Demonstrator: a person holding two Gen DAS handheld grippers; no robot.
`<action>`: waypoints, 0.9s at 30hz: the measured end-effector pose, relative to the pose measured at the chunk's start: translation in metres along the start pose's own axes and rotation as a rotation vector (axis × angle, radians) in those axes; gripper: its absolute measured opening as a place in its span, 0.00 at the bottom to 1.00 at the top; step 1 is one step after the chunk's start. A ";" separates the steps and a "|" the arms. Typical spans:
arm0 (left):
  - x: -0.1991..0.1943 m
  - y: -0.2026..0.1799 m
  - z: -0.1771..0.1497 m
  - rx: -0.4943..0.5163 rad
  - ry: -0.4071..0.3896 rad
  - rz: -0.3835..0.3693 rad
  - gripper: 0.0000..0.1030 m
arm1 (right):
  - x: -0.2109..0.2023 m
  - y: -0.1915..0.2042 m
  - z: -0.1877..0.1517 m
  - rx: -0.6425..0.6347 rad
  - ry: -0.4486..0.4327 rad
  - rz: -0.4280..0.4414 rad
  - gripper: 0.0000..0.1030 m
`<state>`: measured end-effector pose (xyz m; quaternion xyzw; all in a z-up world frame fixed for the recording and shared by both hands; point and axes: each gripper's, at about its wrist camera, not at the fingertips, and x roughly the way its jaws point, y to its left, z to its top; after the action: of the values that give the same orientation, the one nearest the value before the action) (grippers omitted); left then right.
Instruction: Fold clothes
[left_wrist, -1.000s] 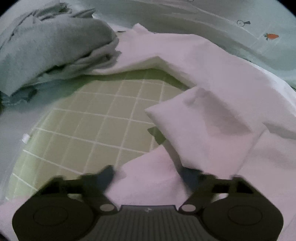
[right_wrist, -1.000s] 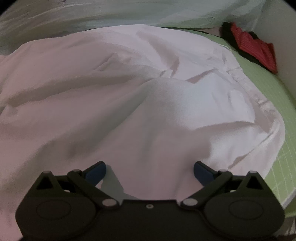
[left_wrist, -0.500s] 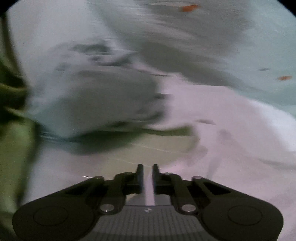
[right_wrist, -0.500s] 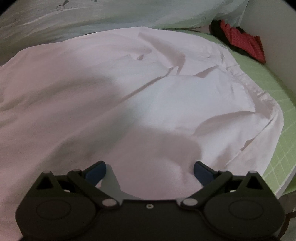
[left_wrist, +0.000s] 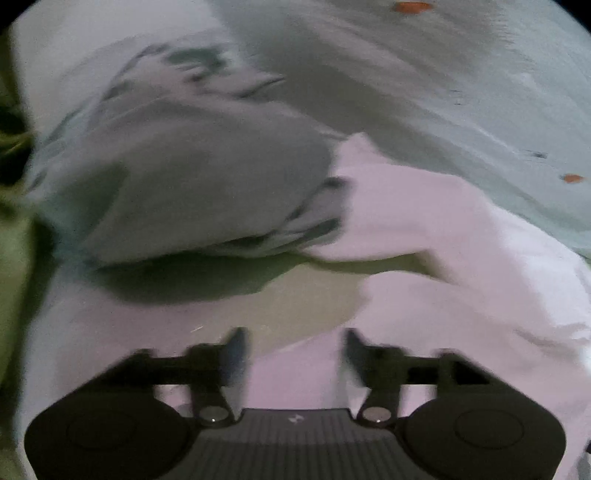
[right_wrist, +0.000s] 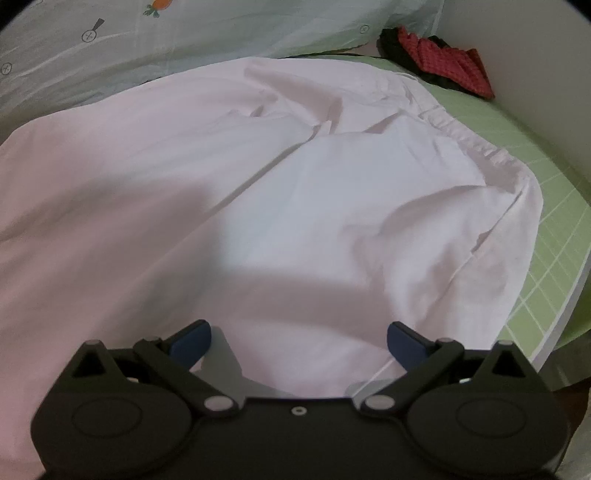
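On the green gridded mat (right_wrist: 546, 236) the white garment (right_wrist: 295, 192) lies spread across most of your right wrist view; its gathered hem runs along the right side, close to the mat's right edge, and creases fan out from a fold near the middle; a shadow falls over its near part. Your right gripper (right_wrist: 299, 341) hovers low over the near edge of that garment, its blue-padded fingers (right_wrist: 192, 341) spread wide apart with nothing between them; whether the tips touch the cloth cannot be told. At the far right corner a red and black cloth (right_wrist: 443, 62) sits bunched on the mat, well apart from the white garment; behind everything a pale green printed sheet (right_wrist: 221, 29) with small carrot motifs covers the far side.

In your left wrist view, which is blurred, your left gripper (left_wrist: 293, 349) has its fingers parted too, empty, over the white garment (left_wrist: 443, 258) where its edge meets a bare patch of the mat (left_wrist: 314, 295); a crumpled grey garment (left_wrist: 199, 184) is heaped on the far left, touching the white one at its right side; the printed sheet (left_wrist: 461, 74) lies beyond both.
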<state>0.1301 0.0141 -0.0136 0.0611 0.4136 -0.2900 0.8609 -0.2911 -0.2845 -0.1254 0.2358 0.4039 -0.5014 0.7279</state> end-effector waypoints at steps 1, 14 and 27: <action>0.003 -0.007 0.002 0.022 -0.008 -0.018 0.71 | 0.000 0.000 0.000 0.002 0.006 0.003 1.00; 0.023 -0.088 -0.014 0.262 0.039 0.054 0.04 | -0.001 -0.043 0.019 0.007 -0.038 0.004 0.99; -0.009 -0.204 -0.125 0.569 0.088 0.169 0.22 | 0.031 -0.072 0.050 -0.172 -0.003 0.102 0.99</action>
<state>-0.0715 -0.1070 -0.0609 0.3464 0.3460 -0.3187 0.8116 -0.3346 -0.3667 -0.1187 0.1921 0.4318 -0.4275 0.7707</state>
